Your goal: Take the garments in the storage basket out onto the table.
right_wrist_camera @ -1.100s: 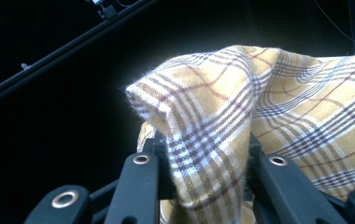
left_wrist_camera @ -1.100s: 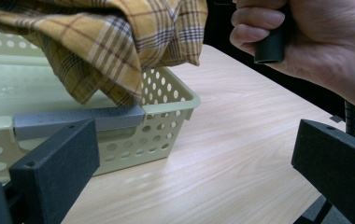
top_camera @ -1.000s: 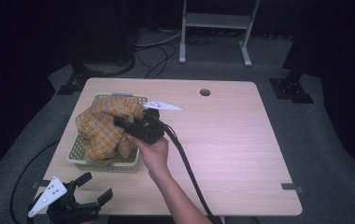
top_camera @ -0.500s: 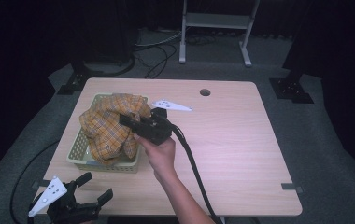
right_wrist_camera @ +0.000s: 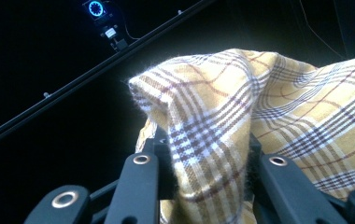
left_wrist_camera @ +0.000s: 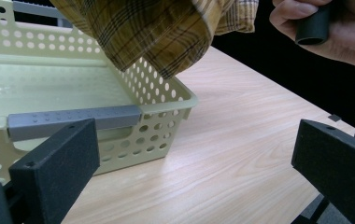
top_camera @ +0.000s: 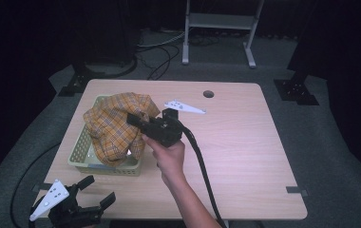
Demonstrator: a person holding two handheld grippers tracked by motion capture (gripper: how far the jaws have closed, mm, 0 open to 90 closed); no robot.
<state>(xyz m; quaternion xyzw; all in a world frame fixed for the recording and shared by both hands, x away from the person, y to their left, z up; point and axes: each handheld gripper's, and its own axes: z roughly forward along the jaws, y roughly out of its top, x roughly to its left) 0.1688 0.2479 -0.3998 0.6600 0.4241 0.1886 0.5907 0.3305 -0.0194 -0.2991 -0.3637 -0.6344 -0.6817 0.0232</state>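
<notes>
my left gripper [top_camera: 81, 205] sat at the table's near left corner, jaws spread wide and empty, just short of the pale green perforated basket [top_camera: 81, 154]. above that basket hung the yellow plaid cloth [top_camera: 114, 126], and at its right edge my right gripper [top_camera: 138, 121] had a fold pinched between its jaws; the right gripper view showed the fabric [right_wrist_camera: 241, 135] bunched between them. the cloth lay left of the right hand [top_camera: 169, 154], draping down toward the basket, so the right hand was the one that mattered. compared with a second before, the cloth hung higher and had shifted right, clearer of the basket's floor.
</notes>
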